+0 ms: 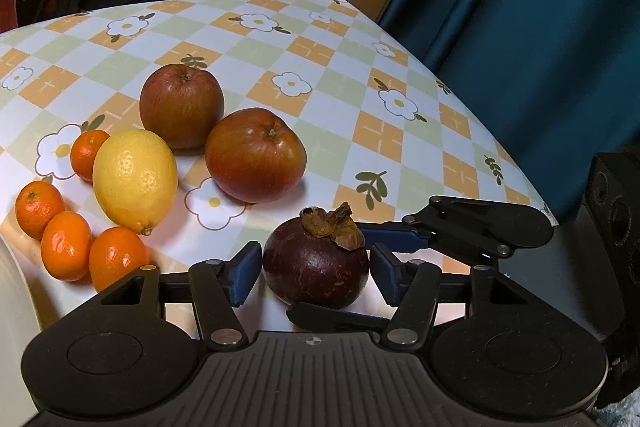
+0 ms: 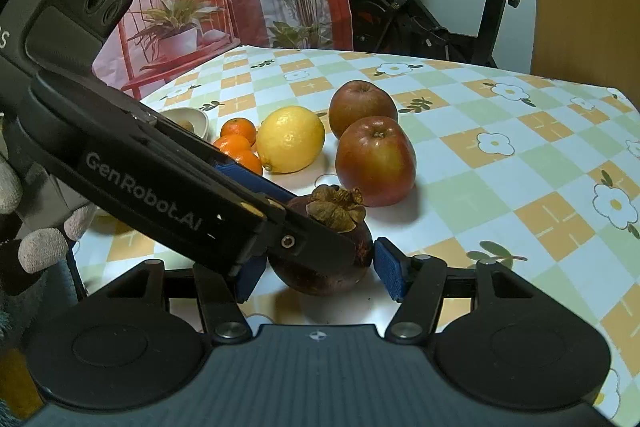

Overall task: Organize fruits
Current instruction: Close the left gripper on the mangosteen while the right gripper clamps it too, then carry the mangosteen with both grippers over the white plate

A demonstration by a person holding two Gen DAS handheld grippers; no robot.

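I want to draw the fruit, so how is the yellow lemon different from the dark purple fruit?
The lemon is bright yellow; the purple fruit is dark maroon. The lemon is egg-shaped with a small nub at one end; the purple fruit is round with a dry brown cap on top. The lemon lies among the small oranges; the purple fruit sits apart, nearest the cameras. Both rest on the flowered tablecloth.

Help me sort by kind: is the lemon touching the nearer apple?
Apart. The left wrist view shows a strip of tablecloth between the lemon and the apple.
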